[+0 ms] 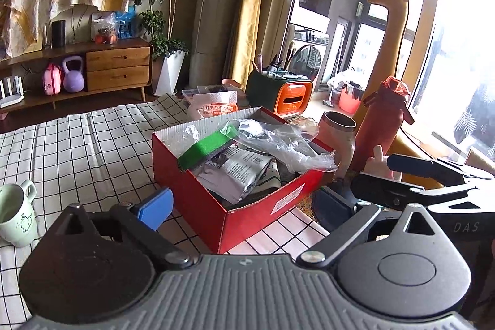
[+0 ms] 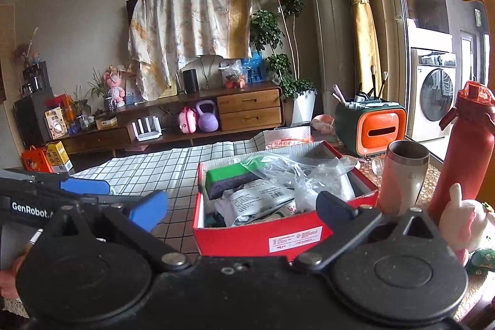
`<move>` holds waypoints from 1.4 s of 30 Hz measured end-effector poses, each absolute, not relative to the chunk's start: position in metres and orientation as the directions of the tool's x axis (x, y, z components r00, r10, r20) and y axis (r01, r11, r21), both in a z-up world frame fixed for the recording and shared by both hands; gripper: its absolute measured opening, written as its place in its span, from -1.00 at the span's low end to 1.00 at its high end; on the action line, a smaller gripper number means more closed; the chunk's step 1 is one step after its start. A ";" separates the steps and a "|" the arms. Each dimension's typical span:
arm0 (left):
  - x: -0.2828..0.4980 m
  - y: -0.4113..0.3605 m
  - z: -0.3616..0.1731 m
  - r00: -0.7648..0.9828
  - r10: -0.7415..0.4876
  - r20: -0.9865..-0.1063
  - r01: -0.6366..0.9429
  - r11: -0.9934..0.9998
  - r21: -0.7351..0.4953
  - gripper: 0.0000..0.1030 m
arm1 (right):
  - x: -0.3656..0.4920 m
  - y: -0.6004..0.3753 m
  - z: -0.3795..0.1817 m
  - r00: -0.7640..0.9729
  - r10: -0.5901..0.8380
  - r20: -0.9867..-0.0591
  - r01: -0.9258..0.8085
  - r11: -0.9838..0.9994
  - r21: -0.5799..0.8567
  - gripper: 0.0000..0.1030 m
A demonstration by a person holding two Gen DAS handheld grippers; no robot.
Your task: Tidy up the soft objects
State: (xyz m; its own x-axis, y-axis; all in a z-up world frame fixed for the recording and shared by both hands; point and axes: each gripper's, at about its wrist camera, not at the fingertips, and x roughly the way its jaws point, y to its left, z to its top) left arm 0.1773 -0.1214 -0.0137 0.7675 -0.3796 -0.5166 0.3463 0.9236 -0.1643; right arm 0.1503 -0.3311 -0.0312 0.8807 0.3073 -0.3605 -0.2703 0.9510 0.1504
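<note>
Both claws gape wide, holding nothing. The red shoebox [image 2: 278,234] sits dead ahead of the right claw [image 2: 243,211], long axis running away. The left claw [image 1: 247,203] sees it corner-on.

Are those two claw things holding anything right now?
No. The left gripper and the right gripper both stand open and empty, short of the red box.

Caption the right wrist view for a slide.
Open right gripper facing a red box holding a green sponge, packets and plastic.
</note>
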 end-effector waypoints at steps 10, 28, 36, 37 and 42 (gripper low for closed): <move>0.162 -0.112 -0.020 0.787 -0.334 -0.518 0.275 0.943 -0.189 1.00 | 0.131 -0.335 -0.036 0.892 0.277 -0.358 -0.229 0.958 0.172 0.99; 0.141 -0.105 -0.023 0.823 -0.265 -0.503 0.218 0.964 -0.151 1.00 | 0.117 -0.327 -0.040 0.888 0.272 -0.371 -0.221 0.960 0.174 0.99; 0.137 -0.105 -0.024 0.827 -0.247 -0.505 0.211 0.969 -0.128 1.00 | 0.118 -0.325 -0.039 0.887 0.275 -0.371 -0.223 0.959 0.176 0.99; 0.136 -0.105 -0.024 0.828 -0.247 -0.502 0.215 0.969 -0.123 1.00 | 0.119 -0.326 -0.039 0.887 0.275 -0.371 -0.224 0.959 0.176 0.99; 0.132 -0.105 -0.023 0.833 -0.247 -0.495 0.218 0.969 -0.116 1.00 | 0.118 -0.324 -0.039 0.886 0.278 -0.371 -0.227 0.958 0.177 0.99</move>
State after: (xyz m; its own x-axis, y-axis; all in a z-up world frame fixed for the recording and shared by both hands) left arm 0.1323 -0.1049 -0.0226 0.8331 -0.2471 -0.4948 0.2183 0.9689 -0.1164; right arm 0.1183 -0.3239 -0.0389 0.8858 0.2784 -0.3714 -0.2269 0.9578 0.1767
